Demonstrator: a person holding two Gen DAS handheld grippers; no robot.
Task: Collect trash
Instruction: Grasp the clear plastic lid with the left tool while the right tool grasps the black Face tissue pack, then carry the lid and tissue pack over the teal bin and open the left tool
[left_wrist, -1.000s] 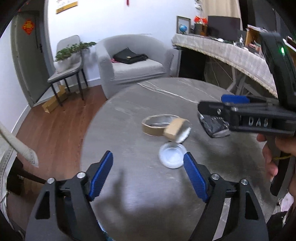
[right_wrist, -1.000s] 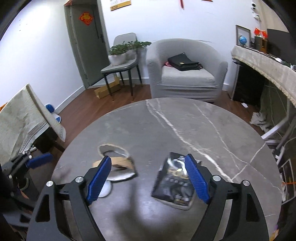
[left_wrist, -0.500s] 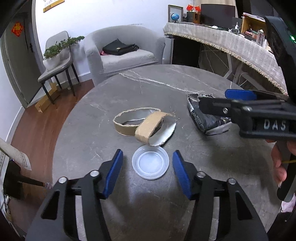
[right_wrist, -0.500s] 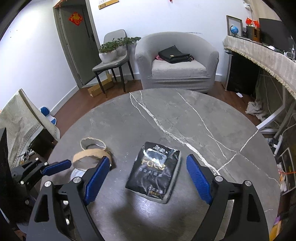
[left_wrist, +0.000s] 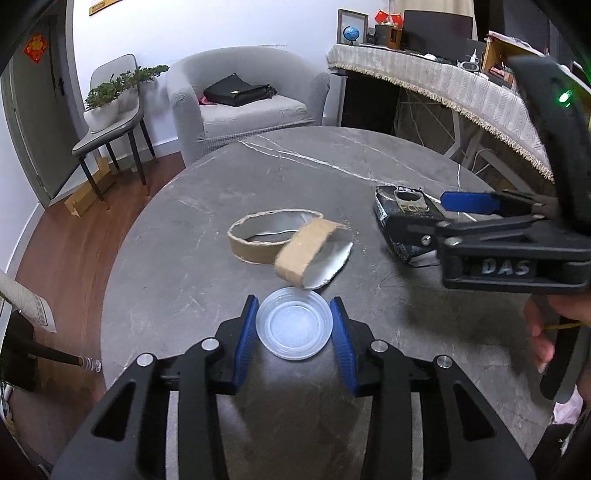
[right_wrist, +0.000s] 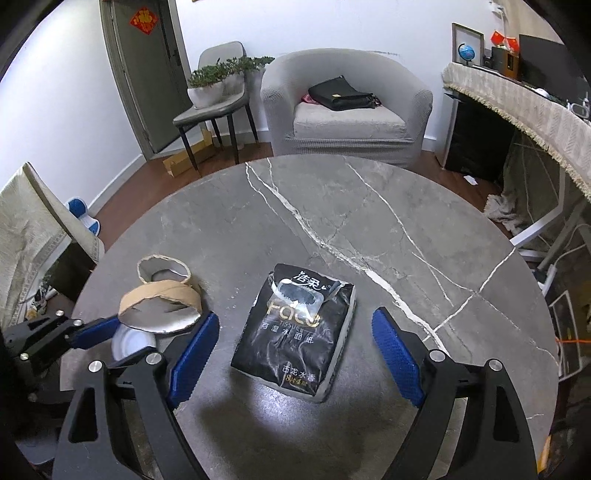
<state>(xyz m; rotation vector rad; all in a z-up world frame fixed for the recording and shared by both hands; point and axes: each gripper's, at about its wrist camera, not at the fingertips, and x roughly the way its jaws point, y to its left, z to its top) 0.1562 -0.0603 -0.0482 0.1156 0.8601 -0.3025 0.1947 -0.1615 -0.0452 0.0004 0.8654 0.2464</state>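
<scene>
A: Where does the lid (left_wrist: 294, 329) lie relative to the left gripper (left_wrist: 294, 328)?

B: Squarely between its 2 blue pads, flat on the tabletop (left_wrist: 192, 236), near the front edge. The jaws have just been closing, and the pads now sit at the lid's left and right rim. They look to be touching, but whether they press yet I cannot tell.

A: So the coming move turns on that?

B: I judge so. The lid is round, with no long axis to line up; what matters is that the thin rim stays level with the pads and doesn't slip under them.

A: And the right gripper (right_wrist: 297, 350)?

B: Its jaws stand wide and hold nothing. The tissue pack (right_wrist: 297, 328) lies on the tabletop between the pads, clear of both, its long axis running away from the camera, so the jaws span its short width. That hand is clearly the nearer to it.

A: The cardboard ring (left_wrist: 271, 242)?

B: Just beyond the lid, torn, with a silvery scrap under one end. The left hand is nearer.

A: Anything hard to make out?

B: The right wrist view shows only a sliver of the lid behind a finger. From the left wrist view, the right gripper covers the pack's near end. No bin shows in either view.
</scene>
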